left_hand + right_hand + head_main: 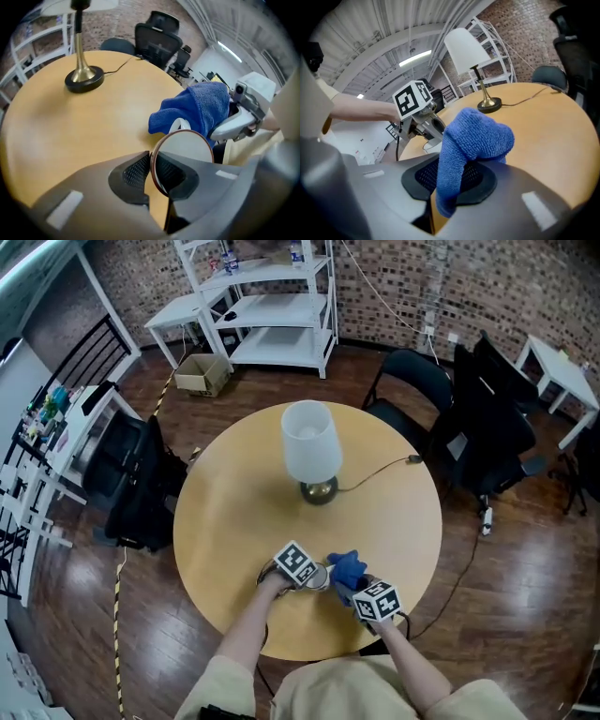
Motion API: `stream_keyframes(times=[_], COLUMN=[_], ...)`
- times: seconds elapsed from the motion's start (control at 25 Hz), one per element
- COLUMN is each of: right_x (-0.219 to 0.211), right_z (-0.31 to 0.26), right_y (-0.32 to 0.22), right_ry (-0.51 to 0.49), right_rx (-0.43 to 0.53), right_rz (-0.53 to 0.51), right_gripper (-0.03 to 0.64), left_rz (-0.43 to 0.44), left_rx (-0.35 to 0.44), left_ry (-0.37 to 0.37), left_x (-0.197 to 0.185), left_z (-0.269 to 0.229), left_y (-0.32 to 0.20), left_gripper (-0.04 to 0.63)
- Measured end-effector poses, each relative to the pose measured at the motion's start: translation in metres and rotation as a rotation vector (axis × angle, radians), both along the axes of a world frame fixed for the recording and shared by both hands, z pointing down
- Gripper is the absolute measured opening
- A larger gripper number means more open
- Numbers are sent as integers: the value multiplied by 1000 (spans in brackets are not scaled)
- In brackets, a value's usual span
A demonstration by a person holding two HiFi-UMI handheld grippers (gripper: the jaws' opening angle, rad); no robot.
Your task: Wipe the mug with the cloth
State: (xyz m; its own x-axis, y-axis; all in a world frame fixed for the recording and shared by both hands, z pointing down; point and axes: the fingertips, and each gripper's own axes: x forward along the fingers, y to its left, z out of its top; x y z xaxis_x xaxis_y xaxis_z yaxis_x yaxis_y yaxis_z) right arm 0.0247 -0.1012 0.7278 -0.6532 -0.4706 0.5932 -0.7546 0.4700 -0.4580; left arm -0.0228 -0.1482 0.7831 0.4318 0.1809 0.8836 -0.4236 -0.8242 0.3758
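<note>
Apparently barely begun: at the table's near edge, the left gripper pinches the mug by its rim, while the right gripper clamps the blue cloth beside it.

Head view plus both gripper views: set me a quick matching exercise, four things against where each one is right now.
Things:
1. mug
2. cloth
3. lamp
4. cardboard box

Places:
A. beside the white shelves
B. clamped in the right gripper
C. standing free on the table
D. rim pinched by the left gripper

Pairs: 1-D, 2-B, 3-C, 4-A.
</note>
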Motion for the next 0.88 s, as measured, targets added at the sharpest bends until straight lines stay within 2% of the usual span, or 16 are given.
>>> stream_keyframes(times=[0.2,0.28,0.44,0.6,0.76,0.88], right_x=[-30,-40,-45,-51,-51,-56], right_z=[1,2,8,14,20,20], right_y=[-8,4,15,23,28,32], right_ry=[158,186,193,245,276,304], right_rx=[87,94,89,106,136,174], right_rz=[-256,-312,-274,-296,-327,-361], right_gripper=[64,64,64,66,66,66], left_rz=[-293,-424,-593,-747,-910,-992], left_rx=[-90,-125,-181,-246,-364,-456], left_ry=[-10,7,24,34,98,139], left_x=[-14,-22,-30,-37,-40,-45], left_z=[10,12,13,16,17,20], left_y=[-3,-3,0,7,17,27], left_gripper=[30,33,31,25,25,25])
